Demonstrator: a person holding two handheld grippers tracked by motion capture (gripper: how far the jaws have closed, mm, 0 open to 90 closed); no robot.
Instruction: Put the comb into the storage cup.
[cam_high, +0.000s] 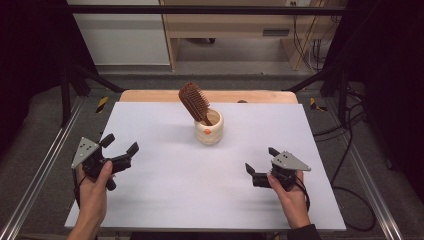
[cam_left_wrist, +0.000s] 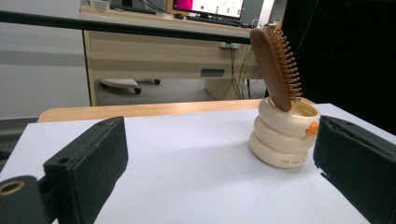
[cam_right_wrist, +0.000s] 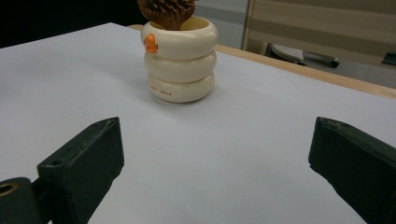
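In the high view, two hands come in from the bottom edge of the frame, each holding a tool. At lower left, the left gripper (cam_high: 120, 147) sits just above the pale table sheet (cam_high: 165, 190), its jaws spread wide and holding nothing. At lower right, the right gripper (cam_high: 260, 163) is likewise released, its jaws parted and empty, pointing toward the left of the frame. The two tools are well apart, one near each side edge of the sheet.

Farther up, at the centre of the frame and near the far edge of the sheet, stands a cream ribbed cup (cam_high: 209, 131) with a small orange mark on its front. A wooden hairbrush (cam_high: 194, 101) stands in it handle down, its head leaning toward the upper left of the frame.

In the left gripper view, the cup (cam_left_wrist: 283, 140) stands at right of centre, partly behind the right-hand jaw, and the hairbrush (cam_left_wrist: 274, 67) rises from it with bristles facing right. In the right gripper view, the cup (cam_right_wrist: 180, 63) is at upper centre, with the brush head (cam_right_wrist: 166, 10) cut by the top edge.

Beyond the sheet lie a strip of wooden tabletop (cam_high: 150, 95) and then a desk (cam_high: 225, 25) at the top of the frame.
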